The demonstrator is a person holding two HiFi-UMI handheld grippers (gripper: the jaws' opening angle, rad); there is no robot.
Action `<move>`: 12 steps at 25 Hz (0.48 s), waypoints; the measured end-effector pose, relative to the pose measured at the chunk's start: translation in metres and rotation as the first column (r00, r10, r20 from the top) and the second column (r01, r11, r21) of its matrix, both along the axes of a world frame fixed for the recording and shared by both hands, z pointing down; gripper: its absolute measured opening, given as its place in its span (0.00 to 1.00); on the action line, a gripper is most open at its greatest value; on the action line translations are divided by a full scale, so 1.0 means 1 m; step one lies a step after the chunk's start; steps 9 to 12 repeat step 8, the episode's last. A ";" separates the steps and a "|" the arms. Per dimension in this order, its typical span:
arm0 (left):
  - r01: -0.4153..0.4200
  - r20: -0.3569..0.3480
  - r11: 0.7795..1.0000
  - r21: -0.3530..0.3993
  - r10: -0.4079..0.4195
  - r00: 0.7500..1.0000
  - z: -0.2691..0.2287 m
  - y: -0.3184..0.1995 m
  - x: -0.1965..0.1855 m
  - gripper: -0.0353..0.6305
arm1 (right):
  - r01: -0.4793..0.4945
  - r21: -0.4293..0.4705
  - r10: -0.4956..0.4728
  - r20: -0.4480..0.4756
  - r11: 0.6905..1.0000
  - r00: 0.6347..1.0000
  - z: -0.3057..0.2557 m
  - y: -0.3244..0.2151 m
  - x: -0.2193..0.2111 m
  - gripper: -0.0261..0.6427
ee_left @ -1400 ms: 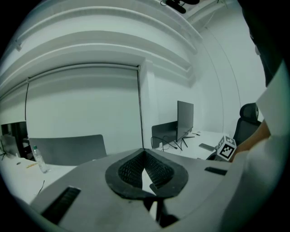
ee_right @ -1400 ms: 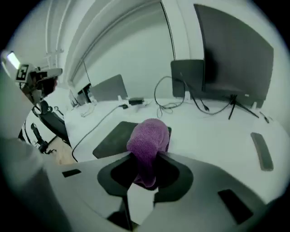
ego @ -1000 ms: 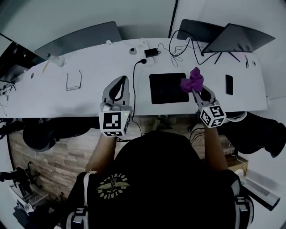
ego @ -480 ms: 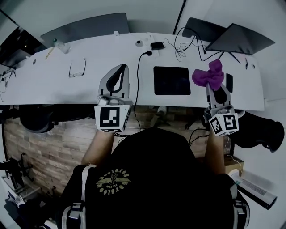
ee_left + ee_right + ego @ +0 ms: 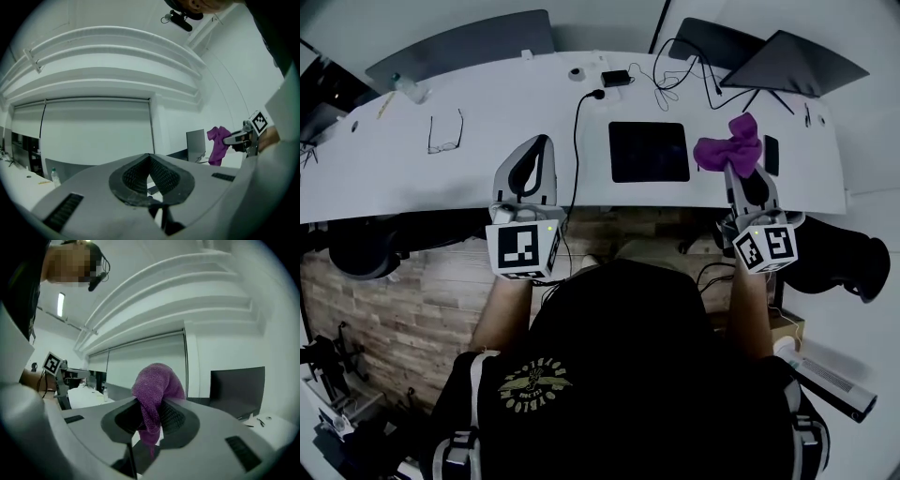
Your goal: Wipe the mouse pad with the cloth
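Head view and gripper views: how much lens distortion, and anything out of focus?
Head view: strong fisheye, the desk edge bows, corners go dark, yet the mouse pad is sharp. Right gripper view: the purple cloth is crisp, round black vignette. Left gripper view: same vignette, ceiling lines curve.

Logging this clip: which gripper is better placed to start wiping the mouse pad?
Right, probably. The right gripper is shut on the purple cloth, held beside the mouse pad. The left gripper is shut on nothing, left of the pad.
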State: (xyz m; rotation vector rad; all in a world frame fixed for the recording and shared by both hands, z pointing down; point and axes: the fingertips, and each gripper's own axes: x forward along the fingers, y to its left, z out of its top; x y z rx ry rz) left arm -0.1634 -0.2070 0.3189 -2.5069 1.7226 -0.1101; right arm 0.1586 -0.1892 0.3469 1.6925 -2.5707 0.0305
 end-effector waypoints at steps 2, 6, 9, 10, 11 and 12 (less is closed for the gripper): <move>0.024 0.004 1.000 -0.017 -0.024 1.000 0.005 0.001 0.000 0.06 | 0.019 -0.011 -0.019 0.004 1.000 1.000 0.003 -0.006 0.002 0.17; 0.062 0.014 0.997 -0.036 -0.062 0.998 0.009 -0.006 0.010 0.06 | 0.065 -0.016 -0.065 0.003 0.998 0.998 0.002 -0.025 0.008 0.17; 0.079 0.019 0.996 -0.047 -0.078 0.997 0.009 -0.009 0.016 0.06 | 0.083 -0.021 -0.083 -0.004 0.996 0.997 0.000 -0.035 0.012 0.17; 0.079 0.019 0.996 -0.047 -0.078 0.997 0.009 -0.009 0.016 0.06 | 0.083 -0.021 -0.083 -0.004 0.996 0.997 0.000 -0.035 0.012 0.17; 0.079 0.019 0.996 -0.047 -0.078 0.997 0.009 -0.009 0.016 0.06 | 0.083 -0.021 -0.083 -0.004 0.996 0.997 0.000 -0.035 0.012 0.17; 0.079 0.019 0.996 -0.047 -0.078 0.997 0.009 -0.009 0.016 0.06 | 0.083 -0.021 -0.083 -0.004 0.996 0.997 0.000 -0.035 0.012 0.17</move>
